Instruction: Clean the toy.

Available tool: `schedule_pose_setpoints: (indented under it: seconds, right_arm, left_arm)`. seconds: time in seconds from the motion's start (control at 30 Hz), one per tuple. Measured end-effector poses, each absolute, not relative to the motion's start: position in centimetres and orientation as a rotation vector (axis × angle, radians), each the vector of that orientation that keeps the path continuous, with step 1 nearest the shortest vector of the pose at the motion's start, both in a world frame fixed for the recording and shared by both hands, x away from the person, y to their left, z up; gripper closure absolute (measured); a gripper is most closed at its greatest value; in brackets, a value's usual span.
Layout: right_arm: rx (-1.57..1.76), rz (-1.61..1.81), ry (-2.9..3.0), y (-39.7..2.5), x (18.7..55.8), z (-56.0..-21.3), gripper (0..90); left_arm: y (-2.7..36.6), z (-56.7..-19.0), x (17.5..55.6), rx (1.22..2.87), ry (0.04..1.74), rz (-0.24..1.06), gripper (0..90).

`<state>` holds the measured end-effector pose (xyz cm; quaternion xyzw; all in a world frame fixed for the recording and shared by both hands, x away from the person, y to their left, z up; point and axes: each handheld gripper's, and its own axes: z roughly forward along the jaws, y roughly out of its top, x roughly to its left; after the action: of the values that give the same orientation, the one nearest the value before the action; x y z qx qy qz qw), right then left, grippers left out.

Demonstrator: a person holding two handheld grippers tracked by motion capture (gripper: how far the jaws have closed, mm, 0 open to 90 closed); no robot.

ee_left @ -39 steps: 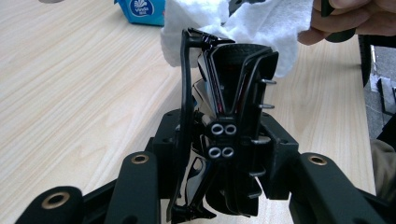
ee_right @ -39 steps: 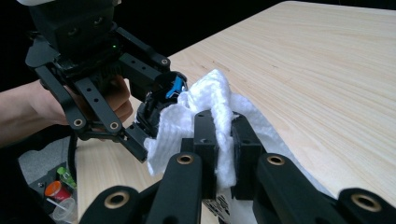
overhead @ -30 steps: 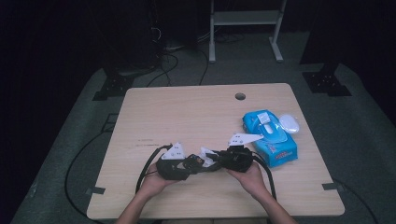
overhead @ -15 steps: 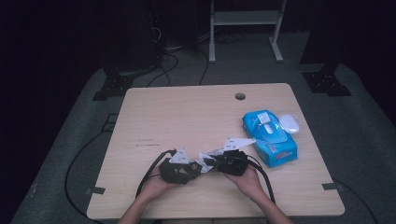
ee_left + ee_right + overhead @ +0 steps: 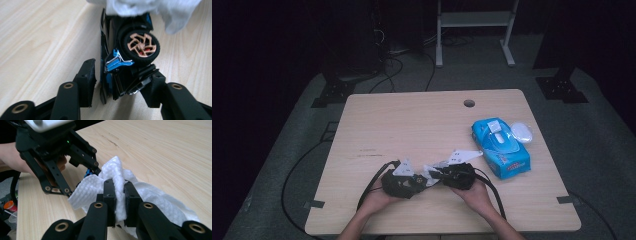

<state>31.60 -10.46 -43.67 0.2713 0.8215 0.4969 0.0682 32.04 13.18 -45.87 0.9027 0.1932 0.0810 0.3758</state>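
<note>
Two grippers are working together near my edge of the table (image 5: 377,125), and I judge the step in hand to be wiping a toy car with a wet wipe.

In the left gripper view the left gripper (image 5: 122,82) has its jaws around the car (image 5: 125,60), which sits on its side between them, one bronze-spoked wheel (image 5: 141,45) facing the camera. The right-hand jaw presses on the car's underside; the left-hand one is close to the body, though I cannot tell whether it quite touches. I read this as a grip on the car, not a firm clamp.

In the right gripper view the right gripper (image 5: 119,195) is closed on a fold of the white wipe (image 5: 110,175), pinched tight between the pads. The wipe drapes forward against the car, where a bit of blue trim shows at the left gripper's jaws. In the left gripper view the wipe covers the far end of the car.

From the high view both grippers meet tip to tip, left gripper (image 5: 404,181) and right gripper (image 5: 452,175), with the wipe bunched between them. The blue wipe pack (image 5: 501,147) lies well apart to the right, its lid open.

How much of the car is already clean I cannot judge. The next move, as I see it, calls for dragging the wipe along the car while the left jaws hold it steady. The risk is the car twisting out of that loose hold, so I would keep the stroke light and pull along the body, not across it.
</note>
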Motion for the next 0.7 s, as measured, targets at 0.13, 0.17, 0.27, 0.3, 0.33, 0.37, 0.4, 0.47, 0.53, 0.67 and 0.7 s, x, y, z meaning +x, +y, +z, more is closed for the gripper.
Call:
schedule_pose_setpoints:
  seconds: [0.13, 0.17, 0.27, 0.3, 0.33, 0.37, 0.4, 0.47, 0.53, 0.67, 0.7]
  right_arm:
    - [0.818, 1.495, 2.473, -10.4, 31.6, -43.6, 82.1]
    - [0.817, 1.492, 2.469, -10.4, 31.6, -43.6, 82.1]
    - [0.813, 1.491, 2.464, -10.5, 31.6, -43.6, 82.1]
    - [0.806, 1.484, 2.461, -10.5, 31.5, -43.6, 82.2]
    - [0.801, 1.48, 2.458, -10.5, 31.5, -43.6, 82.1]
    - [0.791, 1.466, 2.456, -10.5, 31.5, -43.5, 82.2]
    - [0.79, 1.456, 2.458, -10.6, 31.5, -43.4, 82.2]
    - [0.788, 1.427, 2.444, -11.1, 31.5, -43.3, 82.2]
    - [0.805, 1.422, 2.428, -12.0, 31.7, -43.2, 82.2]
    - [0.843, 1.372, 2.393, -13.7, 31.9, -42.9, 82.2]
    - [0.86, 1.384, 2.388, -14.1, 31.9, -42.9, 82.2]
  left_arm:
    - [12.5, -45.3, 32.4, 2.297, 0.487, 0.213, 46.3]
    - [12.3, -45.3, 32.5, 2.302, 0.477, 0.211, 46.8]
    - [11.6, -45.2, 32.6, 2.298, 0.444, 0.207, 53.5]
    - [11.5, -45.1, 32.6, 2.309, 0.431, 0.225, 55.2]
    - [11.5, -45.0, 32.5, 2.309, 0.42, 0.25, 57.1]
    - [11.5, -44.9, 32.5, 2.317, 0.418, 0.248, 57.8]
    - [11.5, -44.9, 32.5, 2.317, 0.417, 0.248, 57.8]
    - [11.8, -45.0, 32.4, 2.312, 0.415, 0.255, 57.9]
    - [11.9, -45.0, 32.4, 2.309, 0.414, 0.261, 57.9]
    - [12.2, -45.0, 32.3, 2.309, 0.416, 0.273, 57.9]
    - [12.2, -45.0, 32.2, 2.305, 0.418, 0.274, 57.9]
